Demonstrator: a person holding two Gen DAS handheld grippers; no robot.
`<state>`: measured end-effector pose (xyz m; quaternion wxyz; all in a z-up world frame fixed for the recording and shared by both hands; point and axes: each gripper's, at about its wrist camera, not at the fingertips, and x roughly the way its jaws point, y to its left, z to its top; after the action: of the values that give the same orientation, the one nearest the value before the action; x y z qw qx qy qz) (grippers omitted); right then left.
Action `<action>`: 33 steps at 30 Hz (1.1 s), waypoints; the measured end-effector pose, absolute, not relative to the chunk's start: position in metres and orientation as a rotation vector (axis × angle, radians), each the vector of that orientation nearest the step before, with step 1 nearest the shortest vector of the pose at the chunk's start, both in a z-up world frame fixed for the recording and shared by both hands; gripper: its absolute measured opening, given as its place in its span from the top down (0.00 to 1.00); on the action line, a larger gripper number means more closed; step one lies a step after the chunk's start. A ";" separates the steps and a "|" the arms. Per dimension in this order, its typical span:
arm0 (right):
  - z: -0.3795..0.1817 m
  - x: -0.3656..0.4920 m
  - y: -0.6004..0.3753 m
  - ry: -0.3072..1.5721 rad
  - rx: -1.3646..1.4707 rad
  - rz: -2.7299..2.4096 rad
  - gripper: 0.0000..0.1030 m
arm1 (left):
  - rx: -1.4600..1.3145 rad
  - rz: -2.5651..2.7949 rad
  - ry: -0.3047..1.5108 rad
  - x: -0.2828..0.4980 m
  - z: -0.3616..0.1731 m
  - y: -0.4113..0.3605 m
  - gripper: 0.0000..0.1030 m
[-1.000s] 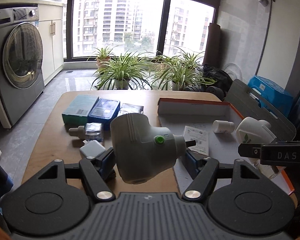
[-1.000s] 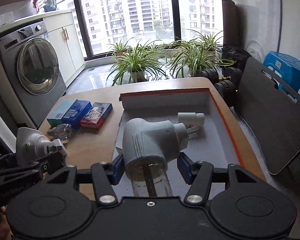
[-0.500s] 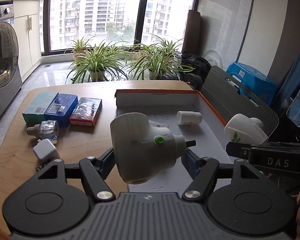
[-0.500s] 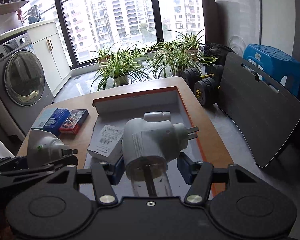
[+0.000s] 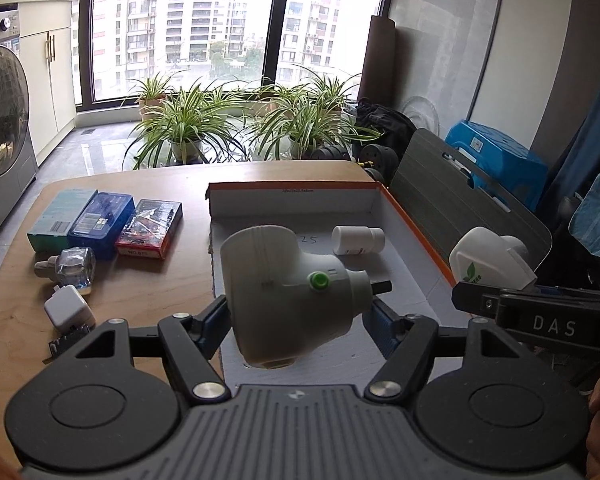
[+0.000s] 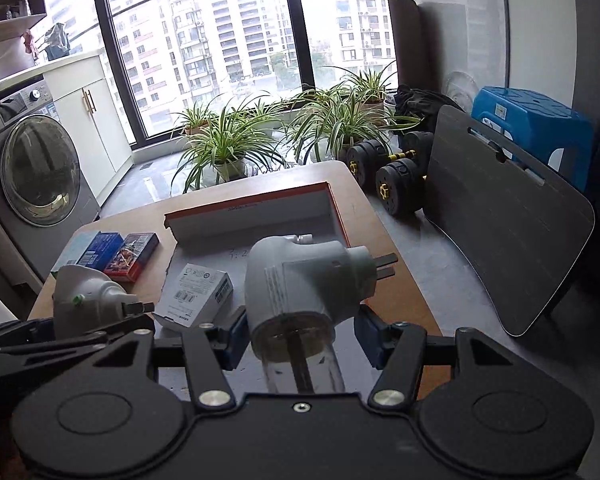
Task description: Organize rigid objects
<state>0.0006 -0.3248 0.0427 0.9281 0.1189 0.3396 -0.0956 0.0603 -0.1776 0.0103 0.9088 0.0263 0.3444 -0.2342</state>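
Wooden desk (image 5: 148,312) by the big window, potted spider plants (image 5: 188,120) behind, washing machine (image 6: 32,172) off to the left.

Since a second ago: both views swung rightward across the desk, so the shallow white cardboard tray with orange rim (image 5: 416,220) now sits dead centre ahead of the left gripper (image 5: 296,316) instead of off to its right. Loose items on bare wood slid to the left edge of view. Means both loads now hover over the tray, likely at the drop-off stage, nothing released yet.

Left gripper: clamped mid-width on a white plastic plug-in vaporizer with green button (image 5: 292,292), pins pointing right, body above the tray's near half. White pill bottle (image 5: 358,240) lying inside the tray just beyond it.

Right gripper (image 6: 300,332): clamped on a second grey-white plug-in vaporizer with clear bottle underneath (image 6: 304,288), pins aimed right, over the tray's right side. Small white barcode box (image 6: 196,296) in the tray, just left of it.

Left out on the desk: teal box (image 5: 60,220), blue box (image 5: 100,220), red box (image 5: 148,228), clear refill bottle (image 5: 70,270), white charger cube (image 5: 68,312).
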 end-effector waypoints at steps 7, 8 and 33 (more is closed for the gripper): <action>0.042 0.001 -0.326 0.697 0.245 -0.197 0.34 | 0.059 -0.491 0.715 0.059 0.008 -0.183 0.30; 0.042 0.001 -0.326 0.697 0.246 -0.196 0.34 | 0.058 -0.493 0.718 0.059 0.007 -0.183 0.30; 0.041 0.008 -0.322 0.705 0.233 -0.171 0.34 | 0.052 -0.498 0.733 0.060 0.003 -0.184 0.30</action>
<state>0.0080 -0.3221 0.0410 0.9284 0.1137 0.3439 -0.0835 0.0605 -0.1838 0.0027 0.9030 0.0249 0.3548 -0.2410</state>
